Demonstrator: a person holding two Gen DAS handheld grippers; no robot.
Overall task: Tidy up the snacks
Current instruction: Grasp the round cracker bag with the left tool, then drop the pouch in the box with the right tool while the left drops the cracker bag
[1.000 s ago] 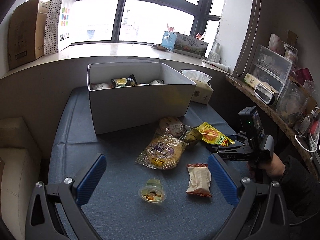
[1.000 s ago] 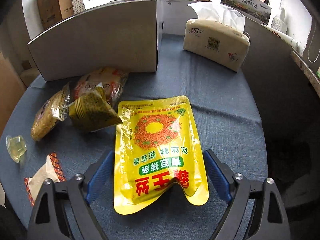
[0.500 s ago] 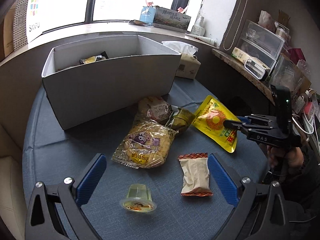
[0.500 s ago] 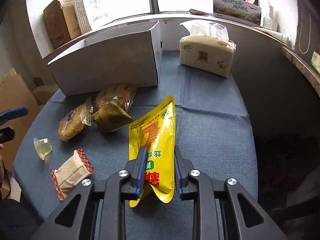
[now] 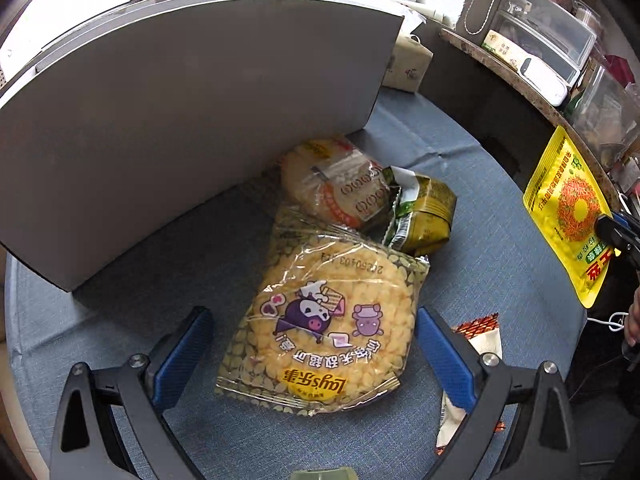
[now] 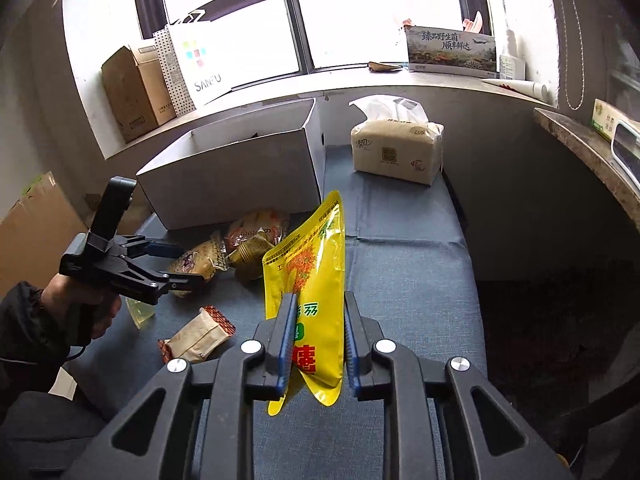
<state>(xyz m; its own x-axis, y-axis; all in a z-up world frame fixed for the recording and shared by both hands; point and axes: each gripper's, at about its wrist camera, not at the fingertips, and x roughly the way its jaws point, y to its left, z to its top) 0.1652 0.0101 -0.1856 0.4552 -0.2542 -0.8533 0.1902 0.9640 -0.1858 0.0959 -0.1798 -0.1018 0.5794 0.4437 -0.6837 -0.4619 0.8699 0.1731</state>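
While clamped on yellow pouch edge, right gripper | slip risk, floppy | left gripper agape, closing, astride chip bag | crush risk

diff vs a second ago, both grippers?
Right gripper closed on the flat yellow foil snack pouch and lifted it off the blue cloth-covered table. Left gripper, jaws just narrowing slightly, dropped to straddle the clear yellow Lay's chip bag, not gripping yet. Grey cardboard box and other snacks unmoved.
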